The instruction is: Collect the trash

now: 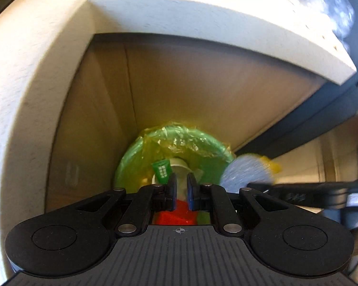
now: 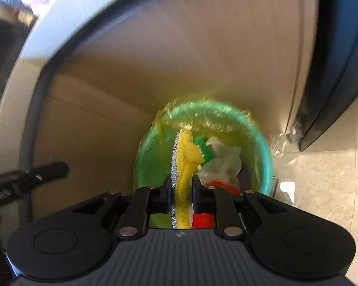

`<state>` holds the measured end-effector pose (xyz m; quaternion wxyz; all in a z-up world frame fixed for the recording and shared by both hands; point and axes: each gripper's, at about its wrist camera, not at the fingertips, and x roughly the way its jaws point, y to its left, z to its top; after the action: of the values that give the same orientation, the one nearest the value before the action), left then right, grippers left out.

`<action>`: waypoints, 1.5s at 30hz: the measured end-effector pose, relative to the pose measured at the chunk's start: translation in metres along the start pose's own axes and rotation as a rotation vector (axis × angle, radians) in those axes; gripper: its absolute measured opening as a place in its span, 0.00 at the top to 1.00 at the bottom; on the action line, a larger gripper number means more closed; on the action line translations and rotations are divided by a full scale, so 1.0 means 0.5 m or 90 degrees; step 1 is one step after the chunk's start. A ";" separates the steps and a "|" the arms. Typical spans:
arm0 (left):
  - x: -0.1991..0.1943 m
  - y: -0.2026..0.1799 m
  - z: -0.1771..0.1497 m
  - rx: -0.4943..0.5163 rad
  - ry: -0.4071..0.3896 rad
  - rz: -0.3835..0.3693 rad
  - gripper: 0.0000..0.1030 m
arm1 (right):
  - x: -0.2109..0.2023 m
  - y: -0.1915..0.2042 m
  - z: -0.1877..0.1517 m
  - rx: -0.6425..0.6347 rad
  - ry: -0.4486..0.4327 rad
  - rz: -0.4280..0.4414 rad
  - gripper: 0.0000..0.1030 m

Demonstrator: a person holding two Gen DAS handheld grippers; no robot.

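As right tongs (image 2: 181, 188) hold sponge (image 2: 185, 166) | edge-on; long axis toward bin (image 2: 262, 147)

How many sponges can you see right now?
1. The sponge, yellow with a silver scrub side, sits between the right gripper's jaws, above the green bin. Others may be hidden under the trash inside.

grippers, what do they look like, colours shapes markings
Both the left gripper and right gripper are matte black: ribbed body, two round side discs, linkage arms with silver pivot pins. The left fingers carry blue pads; a small crosshair mark sits centred on its body.
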<state>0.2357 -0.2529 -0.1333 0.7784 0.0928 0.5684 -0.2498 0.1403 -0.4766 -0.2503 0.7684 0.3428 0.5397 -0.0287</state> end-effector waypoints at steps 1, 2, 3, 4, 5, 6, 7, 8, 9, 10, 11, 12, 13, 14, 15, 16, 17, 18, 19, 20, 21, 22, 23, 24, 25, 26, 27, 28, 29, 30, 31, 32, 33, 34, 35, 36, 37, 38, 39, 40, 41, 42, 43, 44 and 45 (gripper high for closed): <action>-0.011 0.009 -0.001 -0.015 -0.007 -0.006 0.88 | 0.012 0.005 0.003 -0.008 0.008 -0.004 0.72; -0.025 0.014 0.000 -0.027 -0.016 -0.014 0.88 | 0.022 0.013 0.005 -0.017 0.011 -0.012 0.67; -0.042 0.021 -0.002 -0.040 -0.029 -0.023 0.88 | 0.028 0.021 0.007 -0.027 0.010 -0.022 0.66; -0.063 0.030 -0.005 -0.055 -0.045 -0.032 0.88 | 0.032 0.031 0.010 -0.037 0.008 -0.033 0.66; -0.085 0.038 -0.008 -0.068 -0.062 -0.039 0.88 | 0.033 0.041 0.015 -0.046 0.003 -0.040 0.66; -0.110 0.049 -0.014 -0.083 -0.083 -0.048 0.88 | 0.031 0.055 0.020 -0.054 -0.003 -0.044 0.66; -0.138 0.060 -0.021 -0.098 -0.105 -0.055 0.88 | 0.026 0.064 0.024 -0.063 -0.011 -0.046 0.66; -0.166 0.072 -0.030 -0.113 -0.128 -0.059 0.88 | 0.018 0.080 0.029 -0.075 -0.022 -0.048 0.66; -0.194 0.086 -0.041 -0.127 -0.152 -0.059 0.88 | 0.009 0.101 0.032 -0.091 -0.035 -0.050 0.66; -0.224 0.101 -0.054 -0.141 -0.176 -0.056 0.88 | -0.005 0.119 0.037 -0.109 -0.051 -0.052 0.65; -0.253 0.115 -0.069 -0.155 -0.200 -0.049 0.87 | -0.018 0.142 0.039 -0.130 -0.065 -0.051 0.61; -0.283 0.131 -0.086 -0.169 -0.223 -0.038 0.86 | -0.032 0.166 0.040 -0.150 -0.079 -0.048 0.59; -0.311 0.146 -0.104 -0.180 -0.243 -0.025 0.84 | -0.045 0.192 0.042 -0.170 -0.095 -0.043 0.58; -0.339 0.161 -0.127 -0.191 -0.265 -0.007 0.84 | -0.060 0.221 0.040 -0.191 -0.113 -0.038 0.57; -0.364 0.174 -0.151 -0.199 -0.287 0.015 0.84 | -0.076 0.253 0.035 -0.215 -0.132 -0.031 0.56; -0.389 0.187 -0.176 -0.206 -0.310 0.040 0.84 | -0.093 0.287 0.027 -0.242 -0.151 -0.021 0.54; -0.414 0.200 -0.201 -0.213 -0.332 0.065 0.84 | -0.111 0.324 0.015 -0.272 -0.172 -0.011 0.50; -0.436 0.213 -0.226 -0.223 -0.350 0.086 0.84 | -0.128 0.362 -0.001 -0.305 -0.193 0.000 0.44; -0.454 0.225 -0.251 -0.235 -0.366 0.105 0.84 | -0.145 0.400 -0.020 -0.341 -0.214 0.014 0.41; -0.469 0.235 -0.275 -0.248 -0.380 0.126 0.84 | -0.162 0.437 -0.040 -0.376 -0.232 0.029 0.37; -0.481 0.246 -0.296 -0.261 -0.392 0.149 0.84 | -0.177 0.472 -0.064 -0.409 -0.249 0.047 0.32; -0.492 0.252 -0.319 -0.271 -0.402 0.175 0.84 | -0.189 0.504 -0.088 -0.438 -0.265 0.066 0.29; -0.502 0.260 -0.339 -0.276 -0.408 0.198 0.85 | -0.199 0.534 -0.113 -0.463 -0.278 0.086 0.20; -0.509 0.264 -0.358 -0.282 -0.411 0.219 0.85 | -0.206 0.563 -0.138 -0.484 -0.291 0.103 0.14; -0.512 0.268 -0.375 -0.289 -0.412 0.233 0.85 | -0.212 0.589 -0.164 -0.500 -0.304 0.116 0.12; -0.516 0.273 -0.392 -0.300 -0.413 0.240 0.85 | -0.213 0.611 -0.187 -0.512 -0.312 0.126 0.10; -0.518 0.275 -0.411 -0.312 -0.416 0.242 0.85 | -0.212 0.632 -0.208 -0.521 -0.312 0.134 0.07; -0.523 0.278 -0.426 -0.324 -0.420 0.243 0.85 | -0.213 0.649 -0.228 -0.529 -0.306 0.139 0.05; -0.523 0.276 -0.436 -0.332 -0.424 0.249 0.85 | -0.211 0.667 -0.247 -0.539 -0.296 0.139 0.02; -0.524 0.276 -0.447 -0.340 -0.422 0.264 0.85 | -0.208 0.682 -0.269 -0.556 -0.287 0.133 0.01; -0.521 0.275 -0.453 -0.345 -0.417 0.281 0.85 | -0.203 0.697 -0.289 -0.575 -0.282 0.123 0.01; -0.518 0.273 -0.458 -0.348 -0.410 0.298 0.85 | -0.200 0.710 -0.312 -0.599 -0.279 0.111 0.01; -0.515 0.270 -0.462 -0.351 -0.404 0.311 0.85 | -0.194 0.719 -0.329 -0.620 -0.273 0.098 0.01; -0.512 0.267 -0.465 -0.354 -0.403 0.320 0.85 | -0.189 0.726 -0.348 -0.634 -0.265 0.089 0.01; -0.513 0.267 -0.476 -0.358 -0.403 0.323 0.85 | -0.175 0.735 -0.360 -0.639 -0.253 0.088 0.01; -0.511 0.268 -0.479 -0.359 -0.401 0.321 0.85 | -0.169 0.737 -0.364 -0.639 -0.240 0.095 0.01; -0.510 0.270 -0.483 -0.362 -0.399 0.317 0.85 | -0.166 0.738 -0.368 -0.637 -0.228 0.103 0.01; -0.510 0.271 -0.490 -0.367 -0.397 0.313 0.85 | -0.161 0.739 -0.370 -0.633 -0.219 0.107 0.01; -0.508 0.273 -0.492 -0.370 -0.392 0.309 0.85 | -0.160 0.738 -0.373 -0.631 -0.214 0.107 0.01; -0.507 0.276 -0.492 -0.373 -0.387 0.306 0.85 | -0.158 0.739 -0.376 -0.630 -0.211 0.106 0.01; -0.507 0.278 -0.493 -0.374 -0.387 0.304 0.85 | -0.152 0.739 -0.371 -0.629 -0.209 0.105 0.01; -0.507 0.279 -0.494 -0.375 -0.387 0.300 0.85 | -0.151 0.739 -0.372 -0.629 -0.208 0.105 0.01; -0.507 0.280 -0.494 -0.375 -0.387 0.297 0.85 | -0.152 0.737 -0.371 -0.629 -0.206 0.104 0.01; -0.506 0.280 -0.497 -0.376 -0.387 0.296 0.85 | -0.152 0.736 -0.374 -0.629 -0.206 0.102 0.01; -0.505 0.280 -0.496 -0.375 -0.387 0.295 0.85 | -0.152 0.736 -0.374 -0.630 -0.206 0.101 0.01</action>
<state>0.0390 0.0452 -0.0010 0.9376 -0.0847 0.3261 0.0862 0.1098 -0.1161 -0.0373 0.9117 -0.0299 0.3357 0.2351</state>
